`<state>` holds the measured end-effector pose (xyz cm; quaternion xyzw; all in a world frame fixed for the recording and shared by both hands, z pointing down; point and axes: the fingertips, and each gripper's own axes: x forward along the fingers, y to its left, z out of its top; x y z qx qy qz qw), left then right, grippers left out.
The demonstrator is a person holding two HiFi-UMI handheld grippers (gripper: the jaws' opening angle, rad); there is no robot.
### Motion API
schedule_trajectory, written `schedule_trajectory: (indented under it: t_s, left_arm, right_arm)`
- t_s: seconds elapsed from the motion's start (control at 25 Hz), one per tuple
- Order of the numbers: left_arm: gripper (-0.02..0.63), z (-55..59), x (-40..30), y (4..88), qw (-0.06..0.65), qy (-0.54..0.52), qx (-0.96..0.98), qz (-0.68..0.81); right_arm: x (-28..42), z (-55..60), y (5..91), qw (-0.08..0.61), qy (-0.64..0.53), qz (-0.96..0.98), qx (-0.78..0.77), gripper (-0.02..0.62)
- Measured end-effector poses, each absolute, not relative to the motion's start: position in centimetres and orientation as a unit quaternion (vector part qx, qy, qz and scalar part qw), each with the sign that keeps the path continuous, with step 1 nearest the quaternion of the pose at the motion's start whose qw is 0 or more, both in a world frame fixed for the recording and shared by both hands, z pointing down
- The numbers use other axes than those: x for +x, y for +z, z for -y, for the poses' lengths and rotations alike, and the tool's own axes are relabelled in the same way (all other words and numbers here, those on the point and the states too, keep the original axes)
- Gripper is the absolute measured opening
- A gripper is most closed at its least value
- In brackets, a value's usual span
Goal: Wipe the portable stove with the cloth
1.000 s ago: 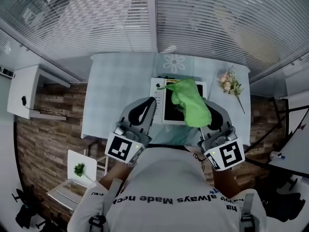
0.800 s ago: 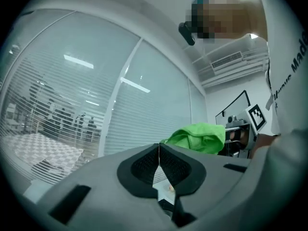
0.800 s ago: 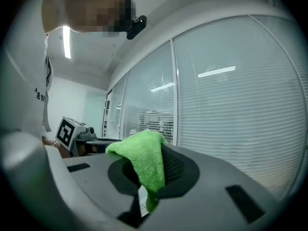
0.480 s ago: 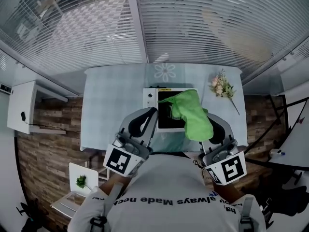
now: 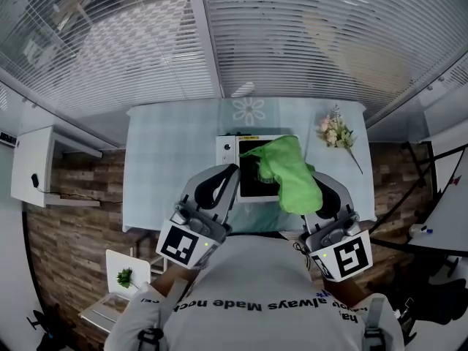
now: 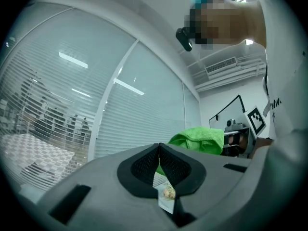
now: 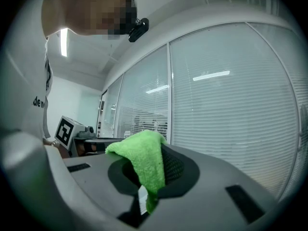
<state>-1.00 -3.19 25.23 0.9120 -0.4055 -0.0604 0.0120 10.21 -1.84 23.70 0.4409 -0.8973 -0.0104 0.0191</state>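
The portable stove (image 5: 232, 152) sits white with a black top on the pale table (image 5: 172, 159), seen in the head view. A bright green cloth (image 5: 289, 170) hangs over its right half, pinched in my right gripper (image 5: 311, 172), whose jaws are shut on it. The same cloth (image 7: 144, 160) drapes over the jaws in the right gripper view. My left gripper (image 5: 232, 171) is raised at the stove's near left edge, shut with nothing in it. In the left gripper view its jaws (image 6: 159, 159) meet, and the cloth (image 6: 199, 138) shows beyond them.
A small bunch of flowers (image 5: 336, 134) lies at the table's right end. A flower print (image 5: 248, 110) marks the table's far edge. Window blinds (image 5: 307, 35) run behind the table. A white cabinet (image 5: 33, 167) stands at the left, over wood-pattern floor.
The head view has shifted, so the table and stove sit a little higher and further left in the picture. Both grippers and the cloth keep the same pose relative to the stove.
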Motion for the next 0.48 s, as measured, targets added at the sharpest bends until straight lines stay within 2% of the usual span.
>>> schedule_trajectory:
  t_s: [0.48]
  left_arm:
    - [0.012, 3.4, -2.4, 25.1, 0.01, -0.066, 0.911, 0.407]
  right_arm:
    - [9.1, 2.4, 23.8, 0.02, -0.01, 0.897, 0.44, 0.026]
